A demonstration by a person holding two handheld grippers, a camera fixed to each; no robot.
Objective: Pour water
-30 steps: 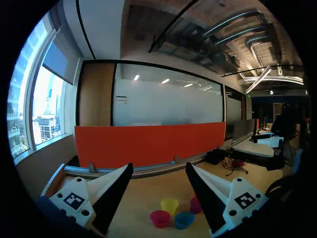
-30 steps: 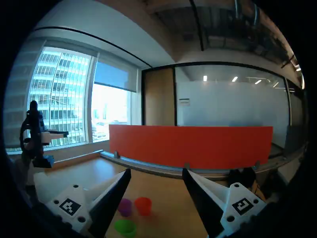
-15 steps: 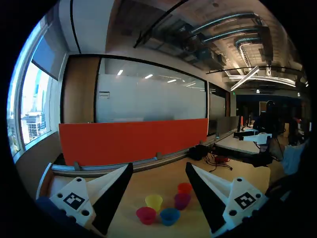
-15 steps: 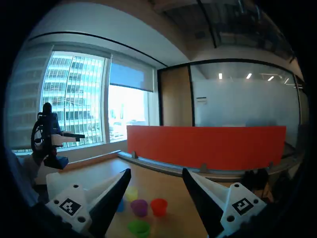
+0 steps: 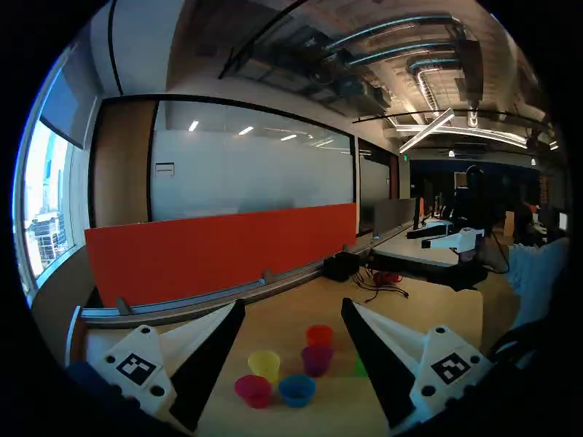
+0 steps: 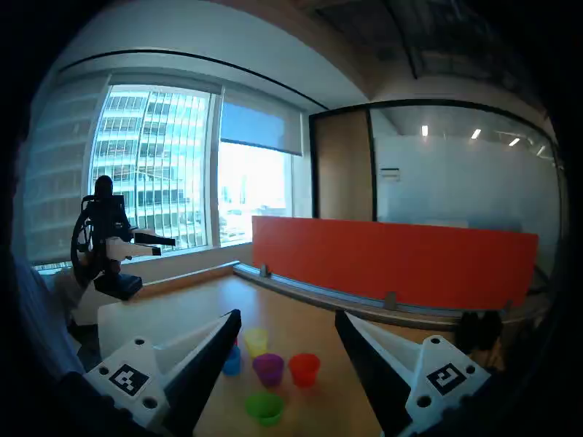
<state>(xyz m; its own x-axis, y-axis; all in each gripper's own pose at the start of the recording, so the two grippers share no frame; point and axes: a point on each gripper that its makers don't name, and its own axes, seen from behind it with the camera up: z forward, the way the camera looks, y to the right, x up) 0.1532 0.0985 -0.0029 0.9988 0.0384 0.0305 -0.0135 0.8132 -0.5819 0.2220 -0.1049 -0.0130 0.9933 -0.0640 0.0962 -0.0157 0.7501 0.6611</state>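
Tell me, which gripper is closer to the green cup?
Right, probably. The right gripper has the green cup front-most between its open fingers; for the left gripper it sits off to the side, half hidden by one finger.

Lit by daylight through the window (image 6: 157, 171), blown white at the panes. Dimmer, bluish toward the ceiling strip light (image 5: 426, 130). Bowed hard at the edges; soft sheen on the worktop (image 6: 175, 309).

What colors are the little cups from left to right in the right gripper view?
Blue cup → yellow cup → purple cup → red cup. The green cup sits nearer, below yellow and purple, so its place is unclear.
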